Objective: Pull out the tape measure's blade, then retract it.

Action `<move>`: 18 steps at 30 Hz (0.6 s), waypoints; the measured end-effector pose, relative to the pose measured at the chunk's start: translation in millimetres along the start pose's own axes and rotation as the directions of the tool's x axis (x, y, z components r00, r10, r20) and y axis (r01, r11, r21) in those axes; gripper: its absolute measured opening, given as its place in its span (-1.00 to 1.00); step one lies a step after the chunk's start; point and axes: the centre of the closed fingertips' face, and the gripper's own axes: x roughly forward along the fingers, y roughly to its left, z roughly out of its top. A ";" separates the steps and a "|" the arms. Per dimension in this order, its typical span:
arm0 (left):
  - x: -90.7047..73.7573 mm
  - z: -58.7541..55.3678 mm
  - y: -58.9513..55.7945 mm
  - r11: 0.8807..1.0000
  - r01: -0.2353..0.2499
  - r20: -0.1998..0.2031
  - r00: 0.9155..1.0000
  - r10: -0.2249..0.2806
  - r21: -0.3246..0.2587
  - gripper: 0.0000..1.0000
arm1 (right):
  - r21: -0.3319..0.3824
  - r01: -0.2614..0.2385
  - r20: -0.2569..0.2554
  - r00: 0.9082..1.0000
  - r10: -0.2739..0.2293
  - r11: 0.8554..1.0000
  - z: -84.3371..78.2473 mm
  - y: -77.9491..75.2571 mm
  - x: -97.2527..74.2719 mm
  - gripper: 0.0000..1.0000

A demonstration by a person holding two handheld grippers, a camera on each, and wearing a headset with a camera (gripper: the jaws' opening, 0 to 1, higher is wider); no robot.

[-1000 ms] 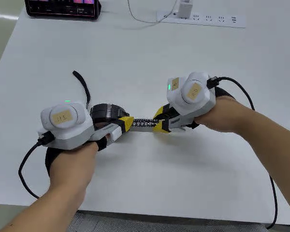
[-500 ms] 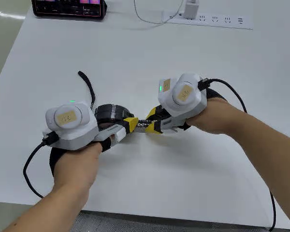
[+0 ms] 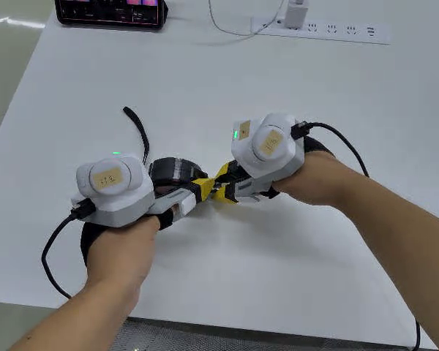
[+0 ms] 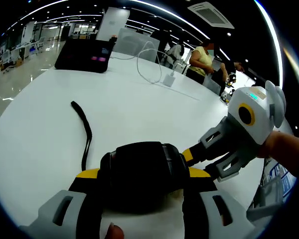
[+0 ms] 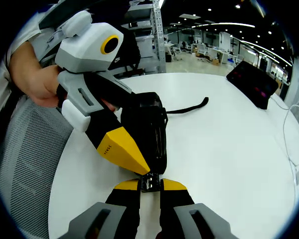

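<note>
Here left gripper (image 4: 143,174) clamps tape measure (image 3: 174,171); right gripper (image 5: 150,186) pinches blade tip (image 5: 151,179), rest hidden.

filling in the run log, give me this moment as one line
left gripper: shut on tape measure | right gripper: shut on blade tip | blade tip: just outside the tape measure

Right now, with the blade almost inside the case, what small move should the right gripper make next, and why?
Probably open the right gripper and let go of the blade tip. Its jaws sit almost against the tape measure, which the left gripper clamps, so hardly any blade shows.
</note>
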 end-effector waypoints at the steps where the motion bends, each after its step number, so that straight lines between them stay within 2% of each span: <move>1: -0.2 -0.1 -0.2 1.000 0.000 -0.001 1.000 0.000 0.000 0.22 | -0.001 0.000 0.002 1.000 0.000 1.000 0.5 0.2 0.6 -0.79; 18: -1.0 -0.1 -1.0 1.000 0.000 0.000 1.000 0.000 -0.005 0.23 | 0.011 0.010 0.007 1.000 -0.010 1.000 2.5 -0.2 4.3 -0.77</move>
